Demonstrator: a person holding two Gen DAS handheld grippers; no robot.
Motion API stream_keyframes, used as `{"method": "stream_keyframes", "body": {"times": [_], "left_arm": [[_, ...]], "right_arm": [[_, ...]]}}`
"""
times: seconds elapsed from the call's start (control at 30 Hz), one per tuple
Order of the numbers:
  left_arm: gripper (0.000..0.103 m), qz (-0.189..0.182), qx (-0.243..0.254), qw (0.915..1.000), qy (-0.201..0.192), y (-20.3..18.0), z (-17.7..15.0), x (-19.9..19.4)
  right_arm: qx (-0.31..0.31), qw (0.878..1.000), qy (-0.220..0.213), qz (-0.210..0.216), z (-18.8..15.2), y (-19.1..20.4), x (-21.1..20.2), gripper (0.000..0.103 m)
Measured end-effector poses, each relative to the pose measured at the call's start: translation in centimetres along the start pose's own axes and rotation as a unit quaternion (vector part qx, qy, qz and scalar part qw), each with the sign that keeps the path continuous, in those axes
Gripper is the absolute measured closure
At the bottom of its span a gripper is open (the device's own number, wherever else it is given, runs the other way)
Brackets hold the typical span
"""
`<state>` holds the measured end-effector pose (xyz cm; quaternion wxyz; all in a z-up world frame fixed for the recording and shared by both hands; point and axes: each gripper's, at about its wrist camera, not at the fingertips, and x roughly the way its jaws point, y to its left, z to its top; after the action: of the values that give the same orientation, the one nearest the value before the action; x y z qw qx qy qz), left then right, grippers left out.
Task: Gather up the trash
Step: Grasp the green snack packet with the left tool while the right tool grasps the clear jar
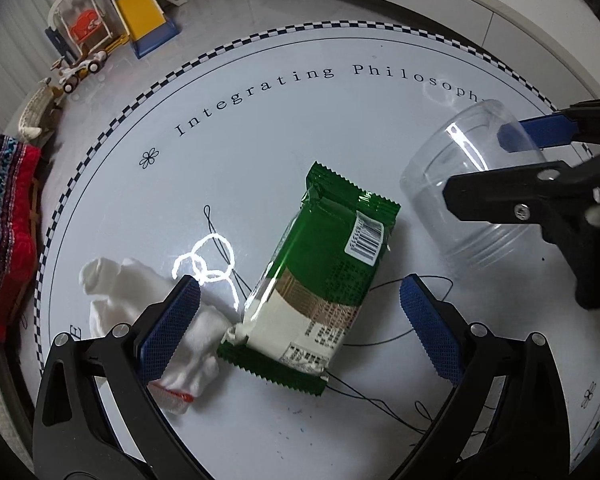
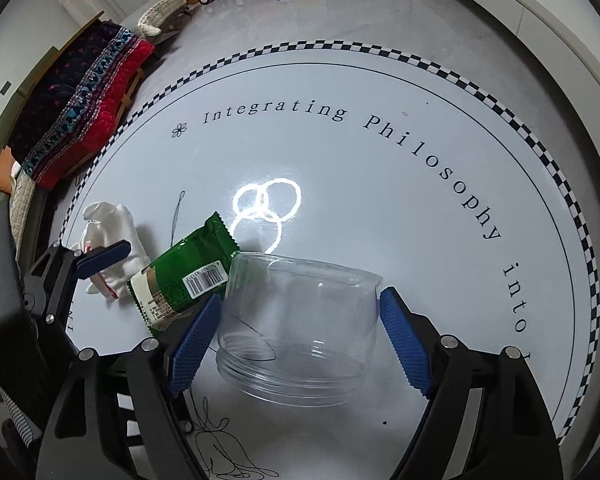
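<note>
A green and white snack wrapper (image 1: 320, 276) lies on the round white table (image 1: 300, 112), between the fingers of my open left gripper (image 1: 300, 312). A crumpled white tissue (image 1: 140, 304) lies under its left finger. A clear plastic jar (image 2: 300, 328) sits between the blue pads of my right gripper (image 2: 300, 328), which touch its sides. The jar (image 1: 476, 184) and right gripper (image 1: 512, 160) show at the right of the left wrist view. The wrapper (image 2: 184, 276), tissue (image 2: 112, 236) and left gripper (image 2: 100, 260) show at the left of the right wrist view.
Thin black thread (image 1: 380, 392) loops over the table near the wrapper and the near edge (image 2: 220, 452). A red patterned cushion (image 2: 80, 108) lies beyond the table's left edge. Toys and a yellow slide (image 1: 140, 20) stand on the floor far back.
</note>
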<state>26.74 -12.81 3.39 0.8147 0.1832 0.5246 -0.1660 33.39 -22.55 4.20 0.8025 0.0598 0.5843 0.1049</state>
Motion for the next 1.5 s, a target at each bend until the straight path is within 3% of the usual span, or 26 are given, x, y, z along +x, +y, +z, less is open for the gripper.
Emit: {"method": "stream_keyframes", "body": {"times": [0.17, 0.23, 0.27, 0.4, 0.9, 1.2, 1.5], "left_arm": [[0.008, -0.008, 0.01, 0.9999, 0.01, 0.0, 0.5, 1.5], [0.032, -0.009, 0.013, 0.9997, 0.02, -0.3, 0.2, 2.0], [0.038, -0.016, 0.004, 0.9998, 0.013, -0.2, 0.0, 1.9], [0.045, -0.03, -0.024, 0.9992, 0.011, 0.2, -0.8, 1.2], [0.047, -0.047, -0.081, 0.9955, -0.015, -1.0, -7.3, -5.9], [0.047, -0.036, -0.132, 0.9898, -0.042, 0.9, -13.4, -11.8], [0.047, -0.002, -0.191, 0.9801, -0.055, 4.5, -20.2, -15.4]], "right_arm": [[0.016, 1.0, -0.013, 0.017, -1.0, -1.7, -1.0, 0.022], [0.018, 1.0, -0.014, 0.021, -1.4, -2.0, -1.3, 0.022], [0.019, 0.999, -0.015, 0.024, -1.5, -2.1, -1.5, 0.022], [0.019, 0.999, -0.02, 0.029, -2.1, -2.1, -2.5, 0.022], [-0.002, 0.998, -0.056, 0.041, -7.5, 1.2, -9.2, 0.022], [-0.05, 0.995, -0.065, 0.059, -12.4, 6.9, -12.2, 0.022], [-0.117, 0.988, -0.058, 0.086, -16.8, 15.1, -13.5, 0.022]]}}
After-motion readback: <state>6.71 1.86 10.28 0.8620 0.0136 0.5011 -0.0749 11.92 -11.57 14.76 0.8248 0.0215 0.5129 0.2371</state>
